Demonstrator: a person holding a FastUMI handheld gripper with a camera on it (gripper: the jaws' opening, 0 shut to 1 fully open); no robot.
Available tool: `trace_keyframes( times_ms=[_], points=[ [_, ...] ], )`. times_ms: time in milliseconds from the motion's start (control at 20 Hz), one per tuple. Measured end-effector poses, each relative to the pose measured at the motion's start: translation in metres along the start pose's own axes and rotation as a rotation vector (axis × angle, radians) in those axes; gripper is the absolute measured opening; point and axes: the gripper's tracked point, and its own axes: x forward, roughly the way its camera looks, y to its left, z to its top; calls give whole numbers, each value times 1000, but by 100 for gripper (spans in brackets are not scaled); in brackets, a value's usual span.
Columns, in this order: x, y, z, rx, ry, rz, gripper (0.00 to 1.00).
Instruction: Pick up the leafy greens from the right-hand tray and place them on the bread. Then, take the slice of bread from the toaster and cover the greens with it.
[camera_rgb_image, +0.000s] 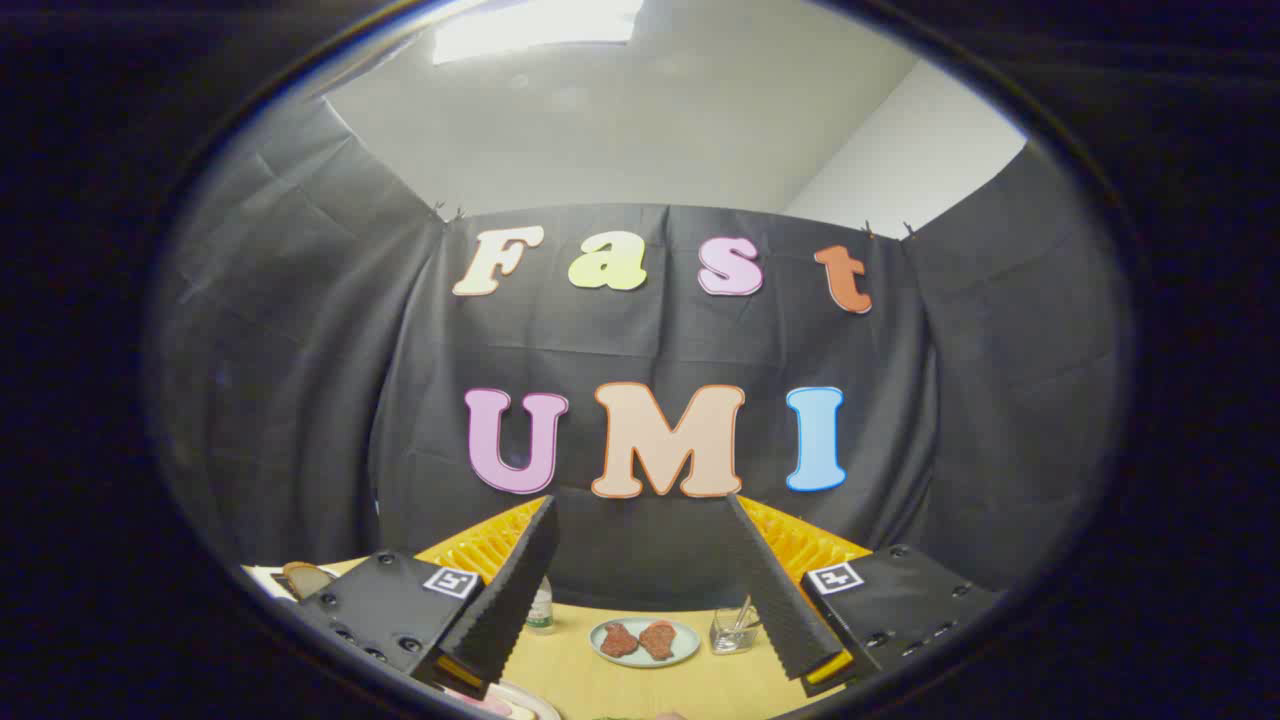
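Observation:
My gripper (641, 500) is open and held high, its two black ridged fingers (510, 590) spread wide and pointing at the booth's wall, with nothing between them. Far to the left, beyond the left finger's body, a brown-crusted slice of bread (300, 577) rests against something white. A white plate rim (530, 703) with something pink on it shows just under the left finger. A thin sliver of green (612, 716) lies at the near table edge between the fingers, too small to identify.
On the yellow tabletop (640, 685) between the fingers sit a pale plate (600, 650) with two reddish-brown meat pieces, a small bottle (541, 608) and a clear glass cup (735, 630). The black cloth wall stands close behind the table.

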Motion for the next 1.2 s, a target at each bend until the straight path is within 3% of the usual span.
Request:
trace_keyframes(
  times_ms=[1200],
  points=[
    [-1,-19,-21,57,5,48,100]
  ],
)
